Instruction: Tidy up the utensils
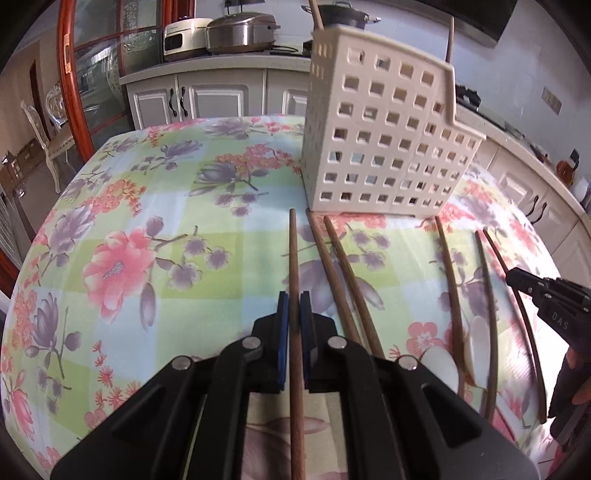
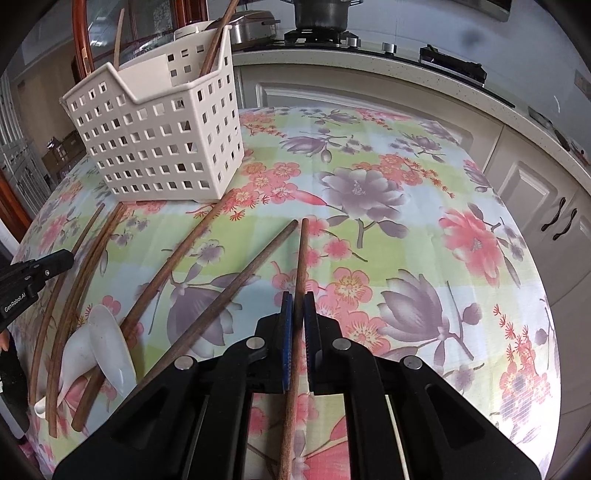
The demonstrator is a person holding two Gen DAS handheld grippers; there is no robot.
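My left gripper [image 1: 294, 301] is shut on a brown wooden chopstick [image 1: 294, 258] that points toward the cream perforated utensil basket [image 1: 384, 140]. My right gripper [image 2: 298, 302] is shut on another wooden chopstick [image 2: 301, 254], low over the floral tablecloth [image 2: 406, 258]. The basket [image 2: 162, 136] holds two chopsticks [image 2: 216, 40] upright. Several loose chopsticks [image 2: 177, 258] and two white ceramic spoons [image 2: 107, 347] lie on the cloth between the grippers. The right gripper's tip shows in the left wrist view [image 1: 517, 278], and the left gripper's tip in the right wrist view [image 2: 62, 260].
Cream kitchen cabinets [image 1: 207, 99] and a counter with rice cookers [image 1: 240, 33] stand behind the table. A stove with a pot [image 2: 321, 14] sits on the counter. A chair [image 1: 40, 136] stands at the far left.
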